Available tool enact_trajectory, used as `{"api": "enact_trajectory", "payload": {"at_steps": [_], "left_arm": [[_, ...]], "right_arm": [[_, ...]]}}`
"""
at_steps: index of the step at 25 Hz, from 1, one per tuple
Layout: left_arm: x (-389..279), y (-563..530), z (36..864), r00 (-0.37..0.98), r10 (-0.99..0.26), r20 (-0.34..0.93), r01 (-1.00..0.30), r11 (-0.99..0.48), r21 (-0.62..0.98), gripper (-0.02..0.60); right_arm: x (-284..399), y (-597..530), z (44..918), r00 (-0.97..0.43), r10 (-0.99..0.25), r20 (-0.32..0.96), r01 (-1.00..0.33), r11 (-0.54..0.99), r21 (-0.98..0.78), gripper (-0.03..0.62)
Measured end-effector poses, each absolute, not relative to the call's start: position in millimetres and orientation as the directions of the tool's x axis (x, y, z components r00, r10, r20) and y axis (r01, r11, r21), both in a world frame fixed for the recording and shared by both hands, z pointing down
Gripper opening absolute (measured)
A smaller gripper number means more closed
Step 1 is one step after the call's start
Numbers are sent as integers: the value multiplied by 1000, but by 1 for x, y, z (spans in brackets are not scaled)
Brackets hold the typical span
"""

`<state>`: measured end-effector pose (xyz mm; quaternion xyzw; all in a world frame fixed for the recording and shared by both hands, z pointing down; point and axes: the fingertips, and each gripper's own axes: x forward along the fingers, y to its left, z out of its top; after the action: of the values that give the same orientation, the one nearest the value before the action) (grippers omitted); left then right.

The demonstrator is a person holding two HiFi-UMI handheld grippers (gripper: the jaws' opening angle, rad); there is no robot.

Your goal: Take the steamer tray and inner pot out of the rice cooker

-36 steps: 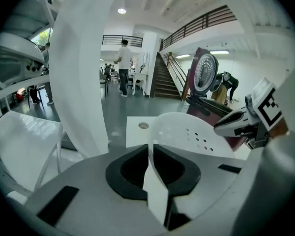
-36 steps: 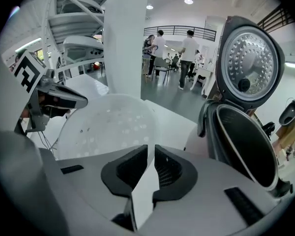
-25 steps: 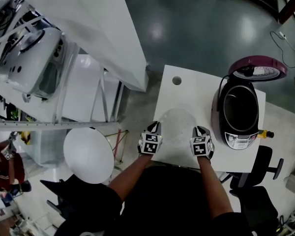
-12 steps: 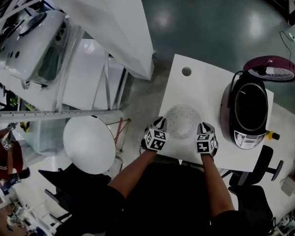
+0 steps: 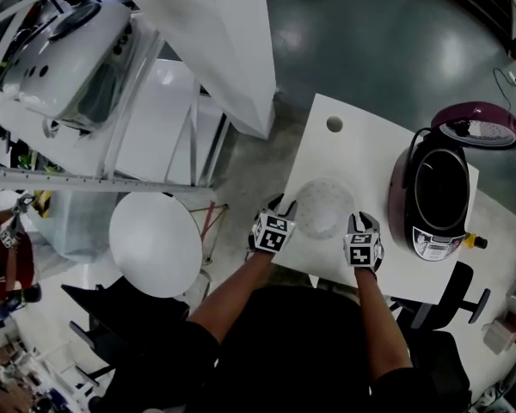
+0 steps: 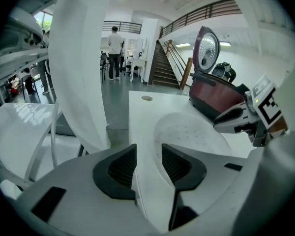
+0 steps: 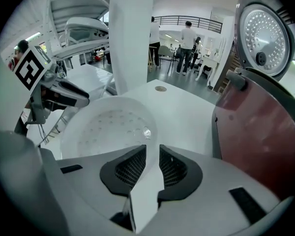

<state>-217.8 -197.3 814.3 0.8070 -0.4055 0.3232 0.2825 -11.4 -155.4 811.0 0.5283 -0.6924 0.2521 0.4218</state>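
White table (image 5: 344,149), grey floor beyond. Steamer tray (image 5: 324,205) was held up a second ago and now sits flat on it, with the rice cooker (image 5: 430,231) at its 3 o'clock.

Left gripper (image 5: 284,209), at the tray's 8 o'clock: jaws opening, pads clear of the rim between them.

Right gripper (image 5: 359,222), at 4 o'clock: jaws just starting to open, pads still on the rim.

Tray step looks done. Inner pot (image 5: 443,188) still in the cooker.

No legible words, brands or numbers noted anywhere. The rice cooker (image 5: 399,198) carries a control panel (image 5: 429,244) on its front with small print and markings, but all of it too small and blurred to read from here.
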Motion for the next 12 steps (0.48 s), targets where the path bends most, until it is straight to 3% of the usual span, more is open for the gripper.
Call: {"api": "enact_trajectory", "payload": {"at_steps": [7,12], "left_arm": [[-218,-201,768,517,-536,668,-837,-478,264,143],[-213,-195,721,541,-625,562,-835,-482,267,56]], "right_arm": [[-18,-157,762,-147,-570,809,-964,265,11,67],[-15,-154,710,-178,-657,733,-978,199,-59,31]]}}
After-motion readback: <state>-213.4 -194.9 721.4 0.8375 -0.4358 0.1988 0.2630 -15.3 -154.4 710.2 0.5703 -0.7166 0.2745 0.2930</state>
